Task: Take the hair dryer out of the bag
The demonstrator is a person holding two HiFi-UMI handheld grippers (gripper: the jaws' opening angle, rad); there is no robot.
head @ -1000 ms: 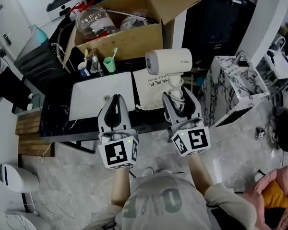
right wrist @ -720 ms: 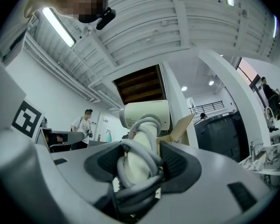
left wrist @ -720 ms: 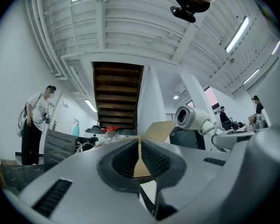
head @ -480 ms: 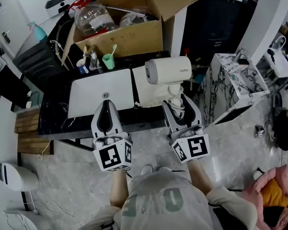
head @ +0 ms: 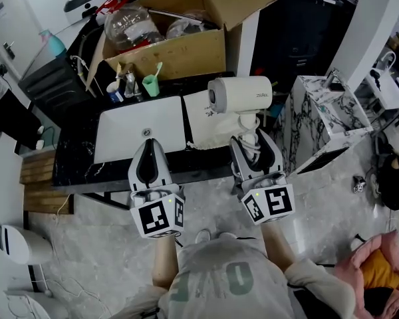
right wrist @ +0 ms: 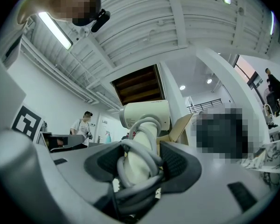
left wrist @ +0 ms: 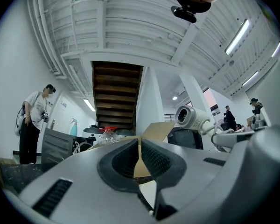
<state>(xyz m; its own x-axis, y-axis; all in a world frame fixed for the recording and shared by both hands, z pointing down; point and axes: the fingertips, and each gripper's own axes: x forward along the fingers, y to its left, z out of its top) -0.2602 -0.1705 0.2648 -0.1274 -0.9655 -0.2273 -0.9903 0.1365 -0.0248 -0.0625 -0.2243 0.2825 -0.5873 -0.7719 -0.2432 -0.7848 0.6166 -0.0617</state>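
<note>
Dryer point(head: 239, 95) gripped by its handle in right tool point(head: 251, 141); left tool point(head: 148, 146) closed, empty; wrapped cord point(right wrist: 130, 149) may let it slip.

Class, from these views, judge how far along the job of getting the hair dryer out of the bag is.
Done: the hair dryer is out, held above the flat white bag. In hand: the right gripper clamps its cord-wrapped handle; the left gripper is shut, empty. Left: probably only setting it down.
</note>
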